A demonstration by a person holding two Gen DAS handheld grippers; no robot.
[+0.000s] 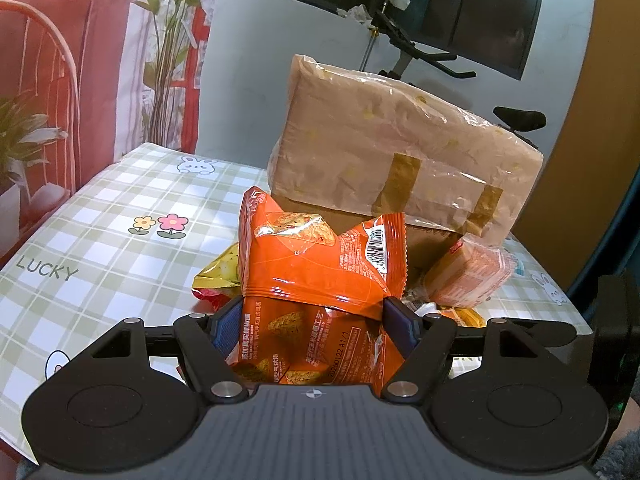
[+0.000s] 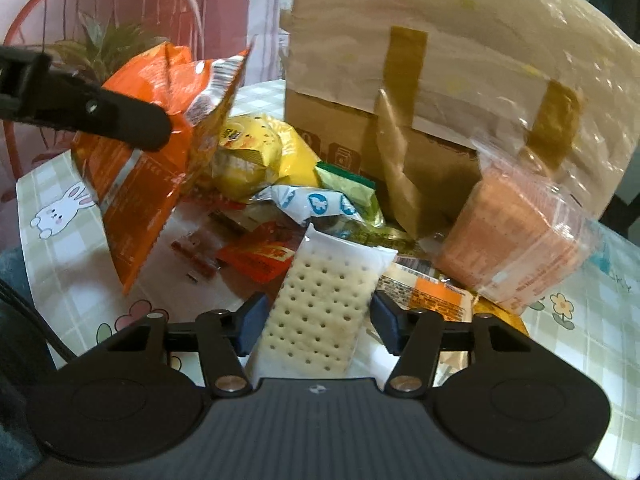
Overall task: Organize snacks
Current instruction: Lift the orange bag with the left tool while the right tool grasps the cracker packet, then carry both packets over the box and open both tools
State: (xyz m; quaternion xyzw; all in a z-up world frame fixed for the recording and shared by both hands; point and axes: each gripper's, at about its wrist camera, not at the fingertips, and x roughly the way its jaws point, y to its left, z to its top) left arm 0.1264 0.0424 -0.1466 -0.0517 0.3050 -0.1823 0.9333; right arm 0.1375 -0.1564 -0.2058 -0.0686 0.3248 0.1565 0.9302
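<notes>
Above the tabletop (image 1: pixel 100 216), your left claw (image 1: pixel 316 316) clamps the orange bag (image 1: pixel 320 264); right claw (image 2: pixel 316 316) straddles the cracker pack (image 2: pixel 320 304), grip uncertain. Next: box (image 1: pixel 400 160) placement.

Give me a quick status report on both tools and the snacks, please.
Left tool shut on orange chip bag, lifted. Right tool straddling cracker pack, contact unclear. Snack pile loose beside cardboard box.
</notes>
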